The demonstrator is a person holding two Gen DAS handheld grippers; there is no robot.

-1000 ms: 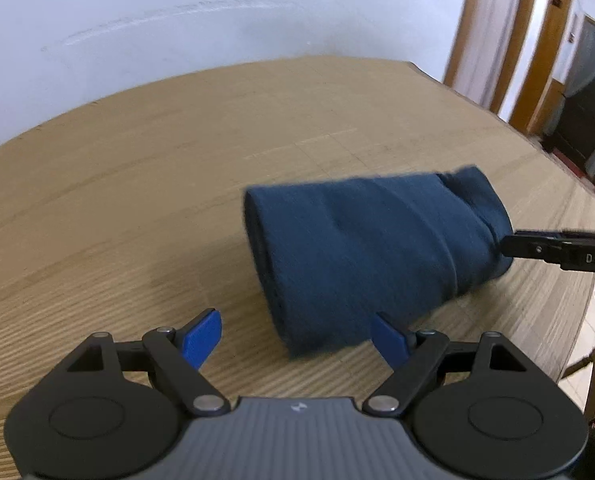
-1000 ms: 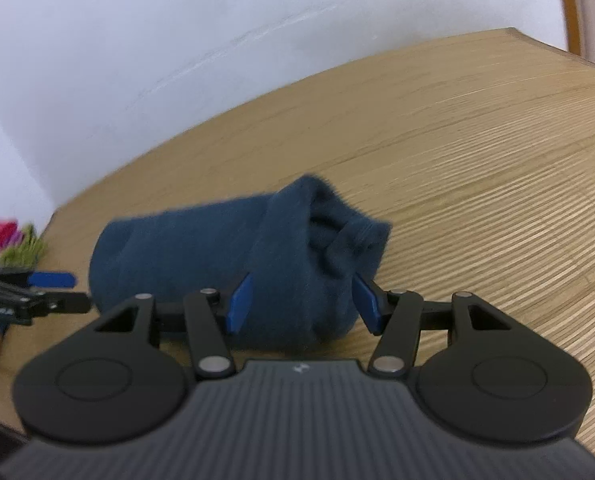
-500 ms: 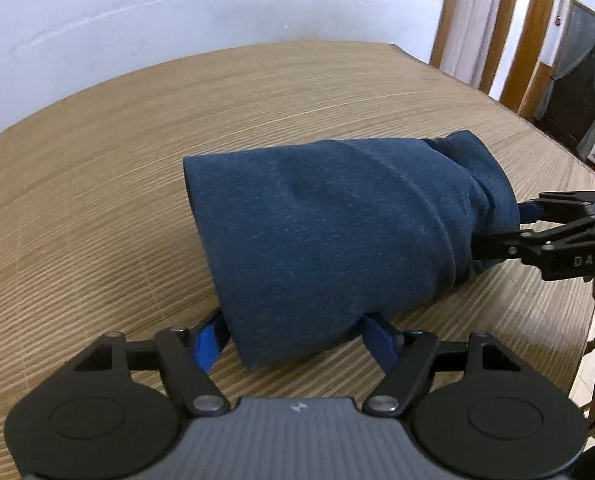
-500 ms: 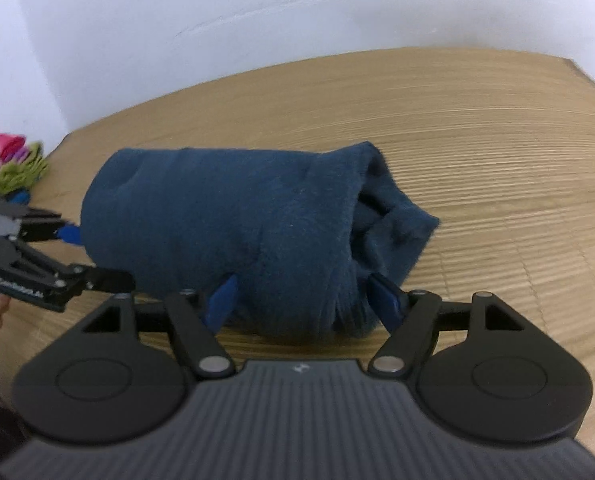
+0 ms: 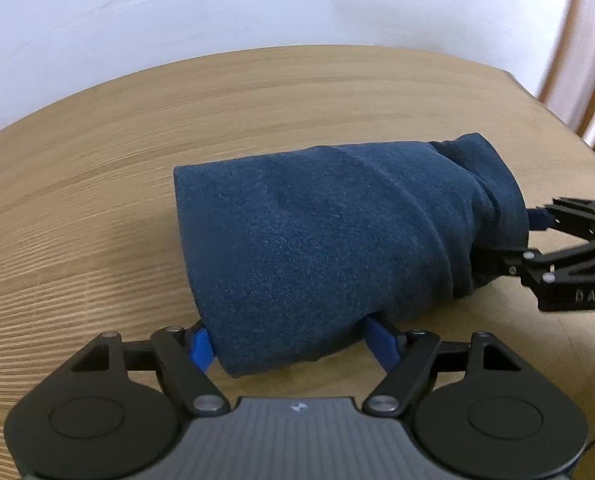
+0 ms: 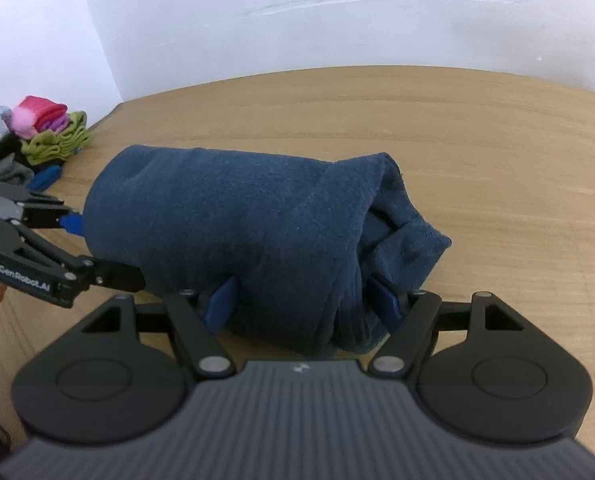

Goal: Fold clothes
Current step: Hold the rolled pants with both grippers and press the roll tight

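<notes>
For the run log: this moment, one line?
blue roll on table; left gripper, just closing, straddles one end; right gripper, just opening, straddles other

White lettering "GenRobot.AI" runs along the left gripper (image 6: 81, 248) side link; "DAS" stands on the right gripper (image 5: 513, 240) body.

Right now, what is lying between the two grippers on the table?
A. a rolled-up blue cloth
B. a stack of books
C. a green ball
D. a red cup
A: a rolled blue cloth lies on the table, one end at each gripper.
</notes>
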